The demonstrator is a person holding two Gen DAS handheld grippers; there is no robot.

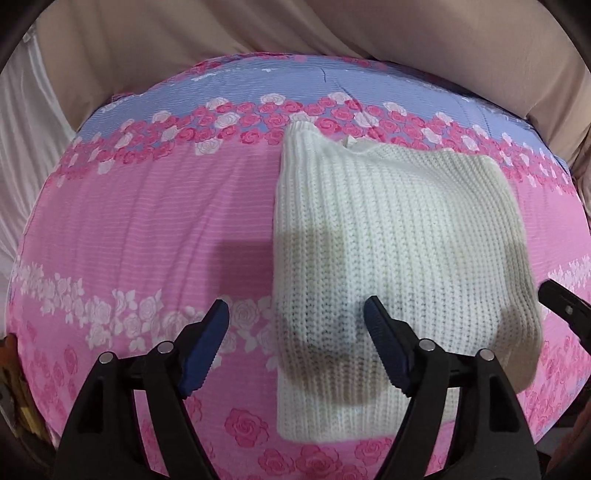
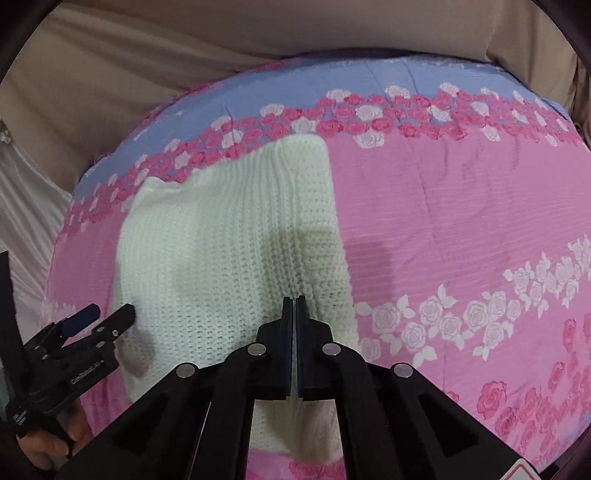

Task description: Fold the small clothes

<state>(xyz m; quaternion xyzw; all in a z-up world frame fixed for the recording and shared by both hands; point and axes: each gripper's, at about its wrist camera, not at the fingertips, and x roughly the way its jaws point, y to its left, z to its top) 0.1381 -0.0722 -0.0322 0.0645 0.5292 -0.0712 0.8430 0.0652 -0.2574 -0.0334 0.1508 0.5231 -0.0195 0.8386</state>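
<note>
A folded white knit garment (image 1: 388,236) lies on a pink and blue rose-print sheet (image 1: 147,221). My left gripper (image 1: 295,314) is open and empty, its jaws wide apart above the garment's near left edge. In the right wrist view the garment (image 2: 221,258) fills the middle left. My right gripper (image 2: 294,299) has its jaws pressed together over the garment's near right part, with a thin strip of white showing between the pads. The left gripper (image 2: 110,315) shows at the garment's left edge. The right gripper's finger (image 1: 561,302) shows at the far right of the left wrist view.
Beige fabric (image 1: 295,26) lies bunched beyond the sheet's far edge. White cloth (image 1: 22,140) lies at the left. The sheet (image 2: 461,221) stretches flat to the right of the garment.
</note>
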